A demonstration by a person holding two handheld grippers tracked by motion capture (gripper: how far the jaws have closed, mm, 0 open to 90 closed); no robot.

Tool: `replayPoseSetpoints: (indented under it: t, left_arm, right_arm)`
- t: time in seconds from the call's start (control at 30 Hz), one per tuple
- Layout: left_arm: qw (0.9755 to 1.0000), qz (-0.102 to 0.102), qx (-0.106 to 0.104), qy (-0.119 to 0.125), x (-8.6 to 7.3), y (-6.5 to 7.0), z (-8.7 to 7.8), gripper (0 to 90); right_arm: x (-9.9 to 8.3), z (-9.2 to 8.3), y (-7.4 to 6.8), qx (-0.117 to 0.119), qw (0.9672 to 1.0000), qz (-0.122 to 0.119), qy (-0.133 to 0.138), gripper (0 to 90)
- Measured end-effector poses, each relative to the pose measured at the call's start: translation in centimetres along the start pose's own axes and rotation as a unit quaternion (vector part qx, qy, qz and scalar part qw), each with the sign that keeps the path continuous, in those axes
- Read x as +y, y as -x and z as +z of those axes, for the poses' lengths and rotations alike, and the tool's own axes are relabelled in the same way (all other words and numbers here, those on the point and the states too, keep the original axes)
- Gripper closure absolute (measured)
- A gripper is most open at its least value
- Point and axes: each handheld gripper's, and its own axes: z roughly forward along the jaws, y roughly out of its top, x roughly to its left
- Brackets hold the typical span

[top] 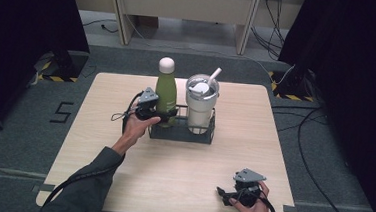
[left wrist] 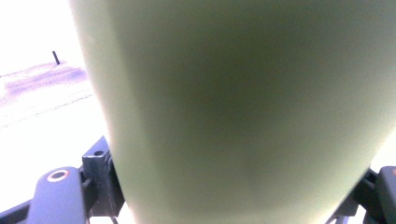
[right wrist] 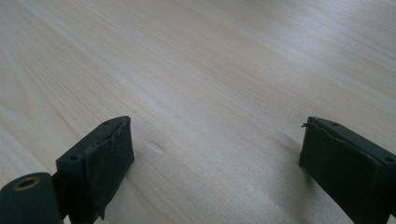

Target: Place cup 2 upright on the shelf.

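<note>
A green bottle (top: 166, 92) with a cream cap stands in the left slot of a black wire rack (top: 181, 134) at the middle of the table. My left gripper (top: 161, 115) comes in from the left and is shut on the bottle's lower body. In the left gripper view the bottle's green wall (left wrist: 243, 107) spans the whole gap between the two jaws. My right gripper (top: 225, 195) rests near the table's front right edge and points left. Its jaws stand wide open (right wrist: 215, 158) over bare wood, with nothing between them.
A steel tumbler (top: 200, 104) with a lid and a white straw stands in the rack's right slot, close beside the bottle. The light wooden table (top: 120, 181) sits on grey carpet. Cables lie on the floor to the right.
</note>
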Motion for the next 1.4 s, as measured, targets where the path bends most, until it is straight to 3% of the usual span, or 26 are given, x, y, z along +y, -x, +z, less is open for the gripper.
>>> replayPoseSetpoints:
  t: [0.53,0.77,1.4]
  left_arm:
    - [1.0000,0.006,0.000,0.008,-0.6,0.0,-0.2,20.1]
    - [0.9998,0.019,-0.001,0.012,-1.0,0.2,-0.6,20.0]
    - [0.9997,0.018,-0.003,0.013,-0.9,0.2,-0.6,18.7]
  right_arm:
    - [0.0,0.0,0.0,0.000,1.0000,0.000,0.000,10.0]
    - [0.0,0.0,0.0,0.001,1.0000,0.001,-0.001,10.0]
    - [0.0,0.0,0.0,0.001,1.0000,0.000,-0.001,10.0]
